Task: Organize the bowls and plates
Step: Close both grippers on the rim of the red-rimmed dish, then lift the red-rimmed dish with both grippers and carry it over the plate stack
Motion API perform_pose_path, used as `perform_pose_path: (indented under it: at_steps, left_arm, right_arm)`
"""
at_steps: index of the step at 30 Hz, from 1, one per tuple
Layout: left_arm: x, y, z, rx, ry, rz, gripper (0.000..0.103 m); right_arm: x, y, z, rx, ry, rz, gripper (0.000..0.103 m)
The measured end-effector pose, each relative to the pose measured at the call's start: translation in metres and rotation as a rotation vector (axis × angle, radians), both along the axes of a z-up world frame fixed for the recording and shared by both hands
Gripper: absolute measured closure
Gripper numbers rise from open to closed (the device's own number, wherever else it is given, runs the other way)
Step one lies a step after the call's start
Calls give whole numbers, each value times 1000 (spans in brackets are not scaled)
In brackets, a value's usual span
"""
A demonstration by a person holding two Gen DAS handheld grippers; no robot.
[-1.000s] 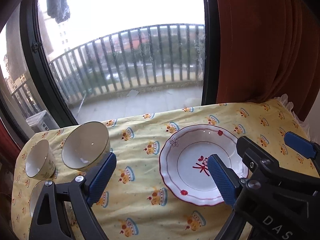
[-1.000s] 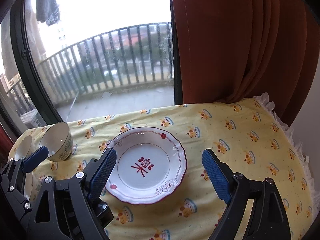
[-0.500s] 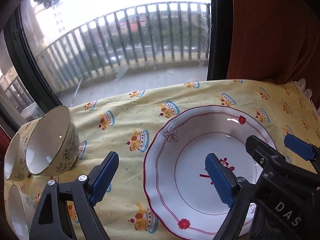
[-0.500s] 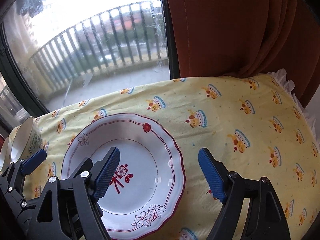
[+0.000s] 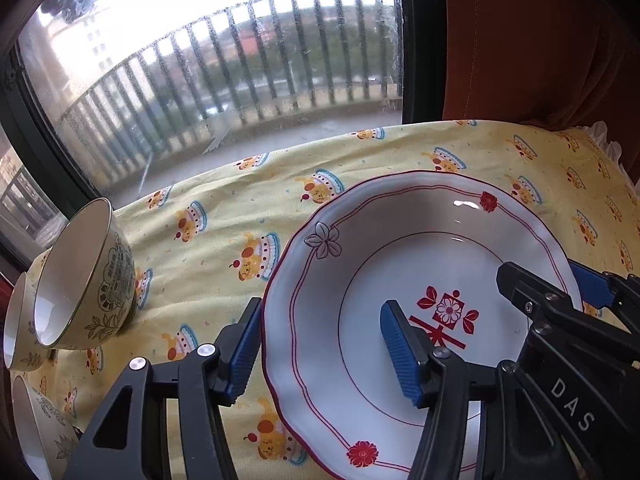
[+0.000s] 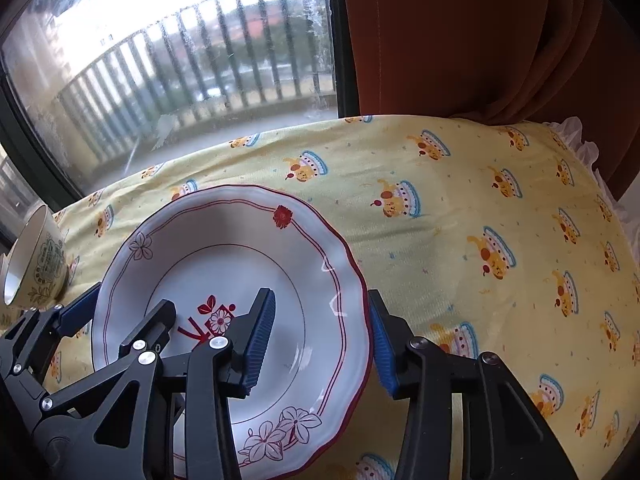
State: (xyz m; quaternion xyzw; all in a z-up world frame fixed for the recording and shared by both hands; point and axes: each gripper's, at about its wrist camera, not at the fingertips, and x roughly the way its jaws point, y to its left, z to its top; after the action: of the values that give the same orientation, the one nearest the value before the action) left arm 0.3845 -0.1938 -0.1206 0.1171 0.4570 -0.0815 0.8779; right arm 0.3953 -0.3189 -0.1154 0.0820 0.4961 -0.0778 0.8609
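Plate sits mid-table with nothing in it. Left gripper and right gripper each straddle a rim, jaws closing, pads not yet pressing. 3 bowls far left, insides bare as far as visible.

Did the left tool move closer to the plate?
Yes. The left tool has come down toward the tablecloth, and its closing jaws now straddle the plate rim.

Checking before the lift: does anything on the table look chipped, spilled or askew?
Nothing stands out. The plate lies flat and looks unchipped on the yellow cloth, each tongs closing with one side of its rim between the pads. The bowls at the left sit upright; fisheye makes them seem tilted.
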Motion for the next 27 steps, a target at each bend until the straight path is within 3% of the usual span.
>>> perform_pose_path:
  at_steps: [12, 17, 27]
  left_arm:
    - [-56, 32, 4, -53, 81, -17, 43]
    - [-85, 42, 3, -11, 66, -26, 43]
    - [-107, 59, 5, -71, 95, -10, 43]
  right_arm:
    - [-58, 29, 21, -22, 52, 90, 54]
    - [-93, 42, 19, 8, 65, 100, 54]
    - [-116, 57, 19, 14, 64, 94, 54]
